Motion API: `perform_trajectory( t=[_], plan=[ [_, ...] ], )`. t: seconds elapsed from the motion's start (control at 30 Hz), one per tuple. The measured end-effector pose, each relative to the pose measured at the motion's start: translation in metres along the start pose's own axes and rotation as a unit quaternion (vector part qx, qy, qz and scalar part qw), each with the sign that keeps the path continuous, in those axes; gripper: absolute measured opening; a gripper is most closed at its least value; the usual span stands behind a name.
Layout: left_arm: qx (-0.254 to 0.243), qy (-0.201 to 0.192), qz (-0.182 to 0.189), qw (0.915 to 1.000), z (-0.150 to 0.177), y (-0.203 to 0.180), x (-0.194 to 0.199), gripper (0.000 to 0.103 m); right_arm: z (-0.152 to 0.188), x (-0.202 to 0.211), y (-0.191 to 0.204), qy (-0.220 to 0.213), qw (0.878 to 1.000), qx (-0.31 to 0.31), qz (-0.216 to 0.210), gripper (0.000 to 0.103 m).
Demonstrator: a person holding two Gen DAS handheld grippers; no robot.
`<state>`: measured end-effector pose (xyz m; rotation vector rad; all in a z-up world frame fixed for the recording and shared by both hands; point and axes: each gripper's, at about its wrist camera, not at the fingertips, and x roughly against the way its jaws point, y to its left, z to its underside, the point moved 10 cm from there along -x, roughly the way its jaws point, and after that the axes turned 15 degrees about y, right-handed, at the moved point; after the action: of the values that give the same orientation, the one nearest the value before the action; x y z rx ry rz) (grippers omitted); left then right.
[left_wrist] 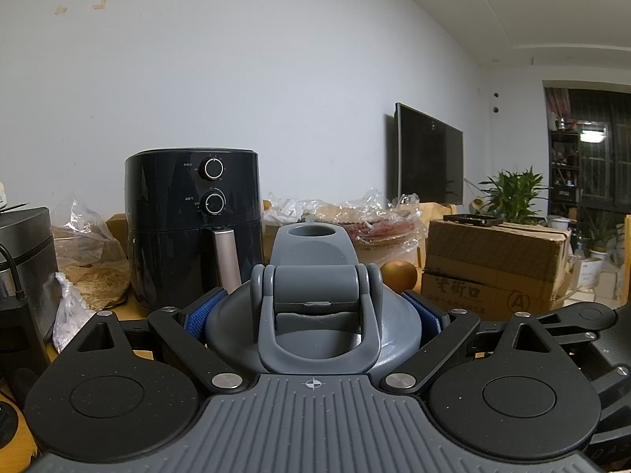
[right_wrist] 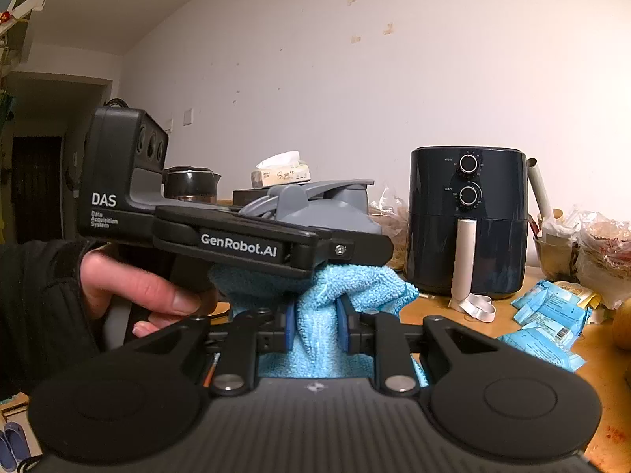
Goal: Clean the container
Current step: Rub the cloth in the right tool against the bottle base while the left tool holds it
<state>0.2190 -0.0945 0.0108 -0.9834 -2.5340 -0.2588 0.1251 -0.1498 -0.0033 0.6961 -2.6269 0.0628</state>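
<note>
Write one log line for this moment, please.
left claw: shut on grey lid | right claw: shut on blue cloth | cloth under container

Around the dark air fryer [right_wrist: 468,222] the wooden table [right_wrist: 434,307] is crowded: blue packets [right_wrist: 548,321] to its right, plastic bags [left_wrist: 84,244] and a cardboard box [left_wrist: 493,268] flanking it, leaving bare room only before its handle

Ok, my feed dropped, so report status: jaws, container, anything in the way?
Left gripper shut on grey container lid. Right gripper shut on blue cloth, just below container. Air fryer behind, clear.
</note>
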Motion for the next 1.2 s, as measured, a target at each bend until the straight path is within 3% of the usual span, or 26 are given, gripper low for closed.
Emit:
perform_trajectory(
  t=[0.47,1.2],
  plan=[
    [0.0,0.002,-0.001,1.0,-0.001,0.0,0.0,0.095,0.007,0.003,-0.007,0.002,1.0,-0.012,0.004,0.011],
    [0.007,0.004,0.0,1.0,-0.002,0.0,0.001,0.095,0.026,0.062,-0.014,-0.009,1.0,-0.001,0.026,0.011]
  ],
)
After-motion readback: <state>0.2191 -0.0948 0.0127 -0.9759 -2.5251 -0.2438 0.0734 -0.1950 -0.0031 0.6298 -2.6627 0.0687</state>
